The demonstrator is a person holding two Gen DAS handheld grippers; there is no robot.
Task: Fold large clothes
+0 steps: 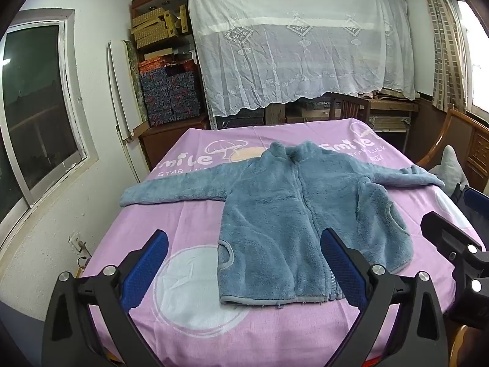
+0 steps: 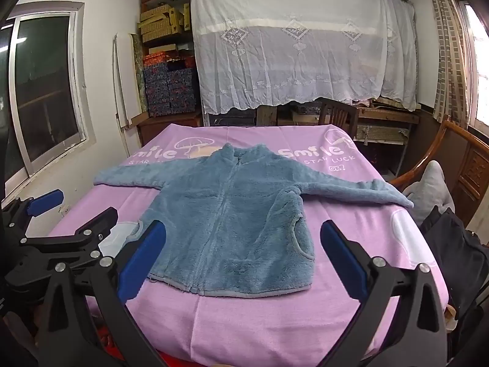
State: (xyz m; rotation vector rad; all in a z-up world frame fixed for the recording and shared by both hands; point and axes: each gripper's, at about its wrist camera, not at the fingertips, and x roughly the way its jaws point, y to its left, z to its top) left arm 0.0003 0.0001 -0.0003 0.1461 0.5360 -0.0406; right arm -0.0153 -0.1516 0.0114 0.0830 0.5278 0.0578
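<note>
A blue fleece zip jacket point(image 1: 293, 214) lies flat, front up, on the pink cloth-covered table point(image 1: 189, 223), collar far, hem near, both sleeves spread out sideways. It also shows in the right wrist view point(image 2: 232, 226). My left gripper point(image 1: 244, 263) is open and empty, held above the near hem, left of centre. My right gripper point(image 2: 243, 257) is open and empty, above the hem's middle. The right gripper's body shows at the right edge of the left wrist view point(image 1: 458, 250); the left gripper shows at the left of the right wrist view point(image 2: 61, 238).
The pink cloth point(image 2: 275, 321) has white "smile" print. A wooden chair point(image 2: 339, 116) stands behind the table. A lace-draped shelf point(image 2: 299, 52) and stacked boxes point(image 2: 168, 88) fill the back wall. A wooden bench point(image 2: 458, 165) with a grey cushion and dark cloth is at right. A window point(image 1: 33, 107) is at left.
</note>
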